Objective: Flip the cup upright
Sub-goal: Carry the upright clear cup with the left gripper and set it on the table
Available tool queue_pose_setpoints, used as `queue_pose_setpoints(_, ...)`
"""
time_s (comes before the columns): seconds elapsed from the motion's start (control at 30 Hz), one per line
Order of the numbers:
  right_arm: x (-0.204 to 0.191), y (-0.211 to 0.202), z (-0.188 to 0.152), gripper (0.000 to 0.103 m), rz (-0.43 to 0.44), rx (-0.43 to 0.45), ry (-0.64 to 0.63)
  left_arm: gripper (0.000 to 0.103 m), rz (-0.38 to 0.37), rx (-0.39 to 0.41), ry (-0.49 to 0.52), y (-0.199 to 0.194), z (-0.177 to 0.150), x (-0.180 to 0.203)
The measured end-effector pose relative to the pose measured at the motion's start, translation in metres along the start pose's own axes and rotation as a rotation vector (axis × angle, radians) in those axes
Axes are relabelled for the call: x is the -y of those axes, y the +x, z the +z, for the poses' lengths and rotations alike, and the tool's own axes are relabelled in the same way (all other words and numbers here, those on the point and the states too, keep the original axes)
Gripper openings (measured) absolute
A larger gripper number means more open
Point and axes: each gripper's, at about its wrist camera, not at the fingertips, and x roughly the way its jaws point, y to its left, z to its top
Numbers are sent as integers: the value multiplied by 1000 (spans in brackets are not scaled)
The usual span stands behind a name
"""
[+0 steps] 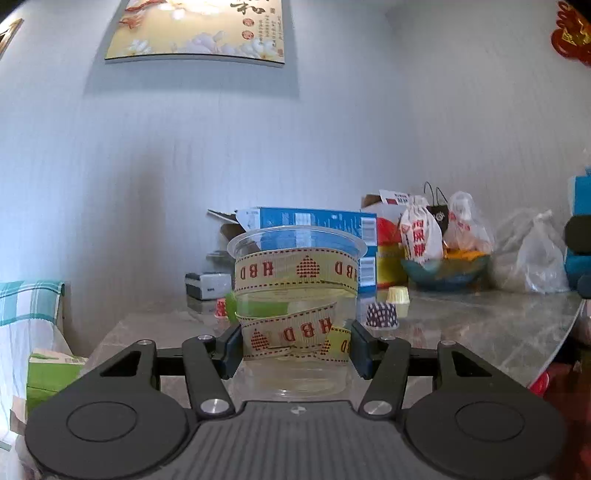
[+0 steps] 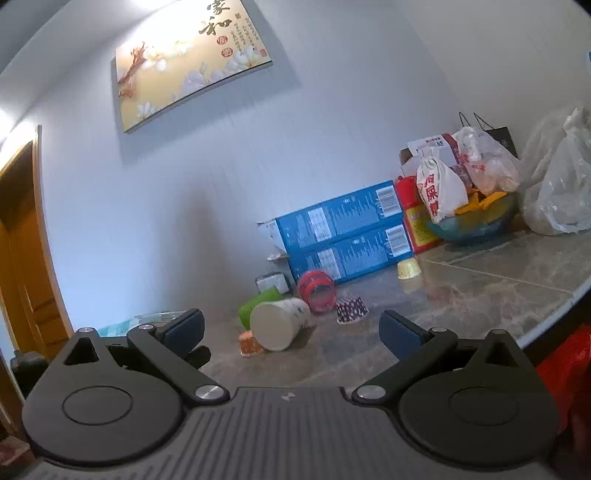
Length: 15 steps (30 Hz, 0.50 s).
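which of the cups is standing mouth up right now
The clear plastic cup wrapped in HBD ribbon, held between the left gripper fingers. The white paper cup and red cup lie sideways.

Red letters "HBD" repeat, partly mirrored, on the beige ribbon coiled inside the clear cup; above the cup, the wall painting bears the black character "和"; other labels are illegible.

left tool: level, fingers clamped on something | right tool: tilted, fingers spread wide
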Motion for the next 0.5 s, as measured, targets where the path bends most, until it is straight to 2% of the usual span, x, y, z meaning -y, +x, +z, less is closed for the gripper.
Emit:
queue_pose_setpoints(0.2, -3, -21, -13, 102, -46, 7, 19, 60, -21, 37, 13, 0, -11, 3)
queue_pose_setpoints(0.37, -6, -27, -19, 102, -87, 5, 4, 60, -31, 27, -11, 4, -15, 0)
queue_pose_setpoints(0.5, -8, -26, -21, 102, -69, -6, 3, 60, -37, 6, -26, 12, -18, -4)
